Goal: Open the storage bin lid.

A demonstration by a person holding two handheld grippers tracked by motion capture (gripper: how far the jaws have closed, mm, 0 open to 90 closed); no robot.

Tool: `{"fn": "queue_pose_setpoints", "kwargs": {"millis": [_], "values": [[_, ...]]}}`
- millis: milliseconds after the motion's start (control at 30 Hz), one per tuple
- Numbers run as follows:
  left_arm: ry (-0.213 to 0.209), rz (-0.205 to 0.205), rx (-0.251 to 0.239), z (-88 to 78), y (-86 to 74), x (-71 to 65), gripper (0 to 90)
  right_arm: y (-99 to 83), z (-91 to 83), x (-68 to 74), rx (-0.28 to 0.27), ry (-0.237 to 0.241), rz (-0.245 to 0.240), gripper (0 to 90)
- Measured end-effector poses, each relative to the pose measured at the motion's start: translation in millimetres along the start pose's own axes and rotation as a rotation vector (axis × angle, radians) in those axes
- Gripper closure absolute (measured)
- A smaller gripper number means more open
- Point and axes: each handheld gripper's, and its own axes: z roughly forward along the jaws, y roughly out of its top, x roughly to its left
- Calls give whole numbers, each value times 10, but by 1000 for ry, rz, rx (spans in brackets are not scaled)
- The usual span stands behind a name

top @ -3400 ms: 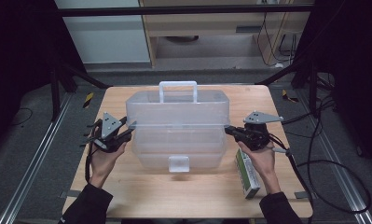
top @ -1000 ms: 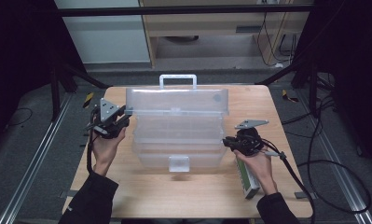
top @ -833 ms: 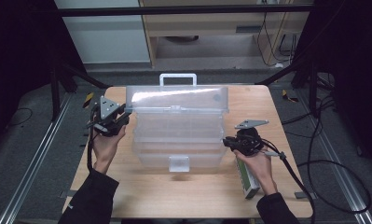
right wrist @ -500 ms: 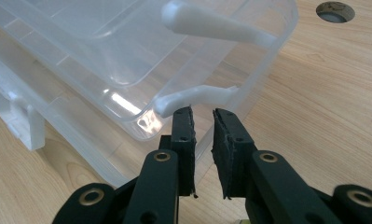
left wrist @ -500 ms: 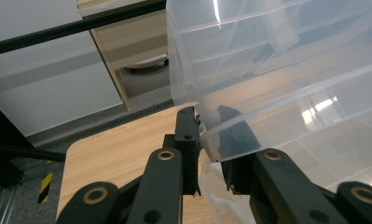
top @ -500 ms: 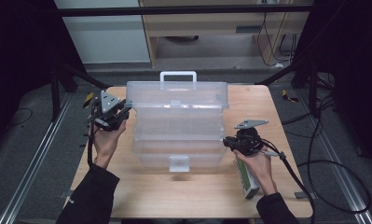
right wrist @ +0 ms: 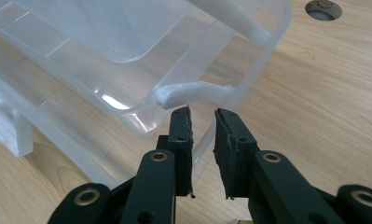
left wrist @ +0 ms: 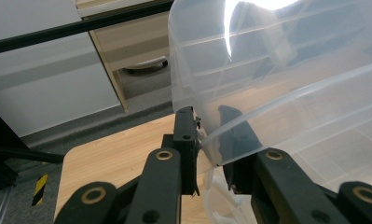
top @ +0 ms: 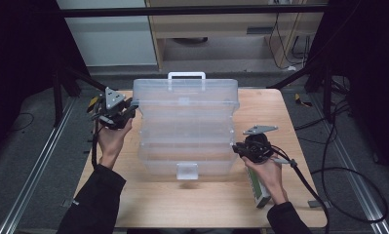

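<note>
A clear plastic organiser box [top: 187, 146] stands mid-table, its lid [top: 187, 95] with a white handle [top: 186, 75] tipped up at the back. My left gripper [top: 132, 105] is at the lid's left end. In the left gripper view it [left wrist: 211, 140] is shut on the lid's corner rim [left wrist: 207, 144], one pad seen through the plastic. My right gripper [top: 238, 149] sits at the box's right side. Its jaws [right wrist: 202, 116] have just been opening; they stand open with nothing between them, just under a white tray arm [right wrist: 193, 93].
A green-and-white carton [top: 260, 190] lies under the right hand near the table's right front. The box's front latch [top: 187, 170] faces bare wood [top: 192, 204]. Black frame posts and cables ring the table. A hole [right wrist: 321, 8] sits in the tabletop.
The left gripper has moved back and up with the lid's corner, and the lid has swung further up. The right hand has stayed put.
</note>
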Motion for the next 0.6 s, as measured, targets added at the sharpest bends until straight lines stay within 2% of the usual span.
{"fn": "queue_pose_setpoints", "kwargs": {"millis": [267,333,600], "values": [[10,-8,-11,52,47,15,766,7,7,-4,6,1,15,750],[17,-3,-8,67,64,12,766,8,13,-9,20,11,24,709],[32,5,-9,108,101,15,765,13,8,0,26,20,30,729]]}}
